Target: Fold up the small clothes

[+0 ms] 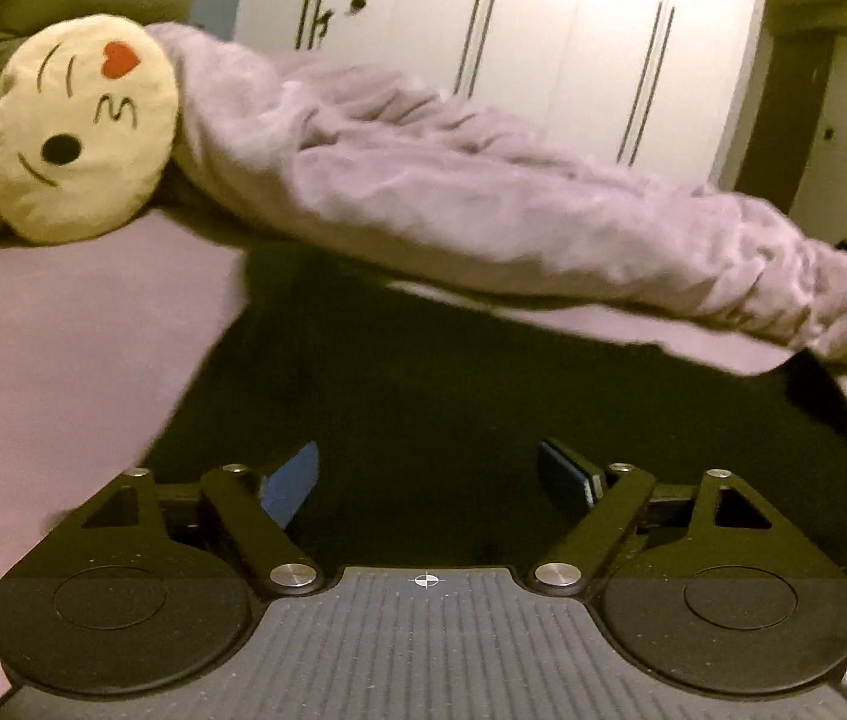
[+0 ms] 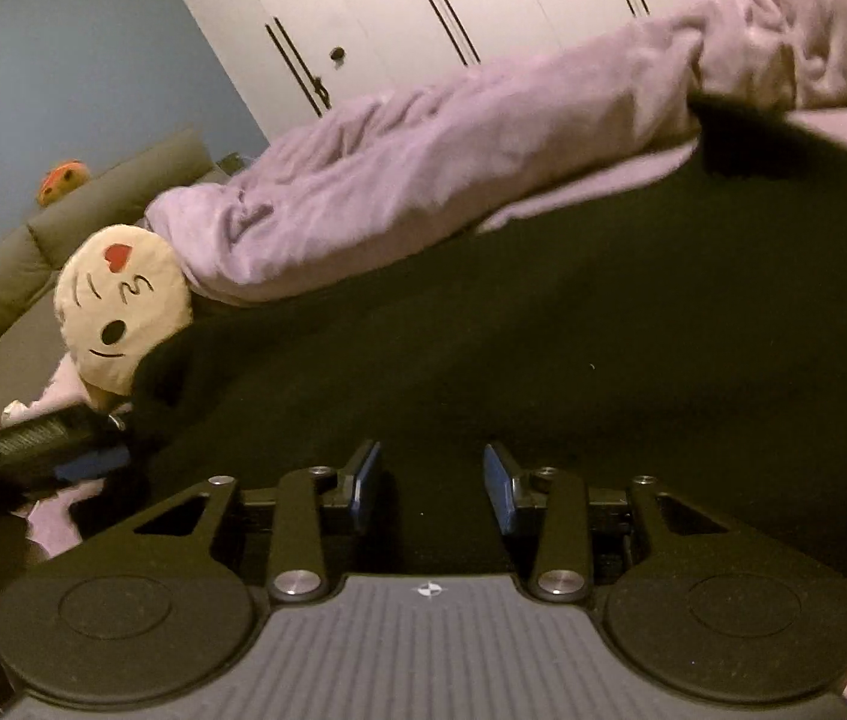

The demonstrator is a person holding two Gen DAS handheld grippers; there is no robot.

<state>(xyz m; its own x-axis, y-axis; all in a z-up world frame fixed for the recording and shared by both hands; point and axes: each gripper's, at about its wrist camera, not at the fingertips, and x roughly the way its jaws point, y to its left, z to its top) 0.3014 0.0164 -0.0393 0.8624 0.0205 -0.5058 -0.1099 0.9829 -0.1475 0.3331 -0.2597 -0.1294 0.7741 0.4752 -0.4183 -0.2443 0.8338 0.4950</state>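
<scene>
Black garment [image 1: 423, 372] on bed [image 1: 63, 348] looks soft, limp: pinch an edge; left tool [image 1: 429, 474] wide open, right tool [image 2: 432, 480] part-open, both empty.

No readable words, brands or numbers anywhere. Only signs: a red heart and drawn winking face on the round cushion [image 1: 78, 129], and a small crosshair mark on each gripper body, left [image 1: 425, 580] and right [image 2: 426, 590].
</scene>
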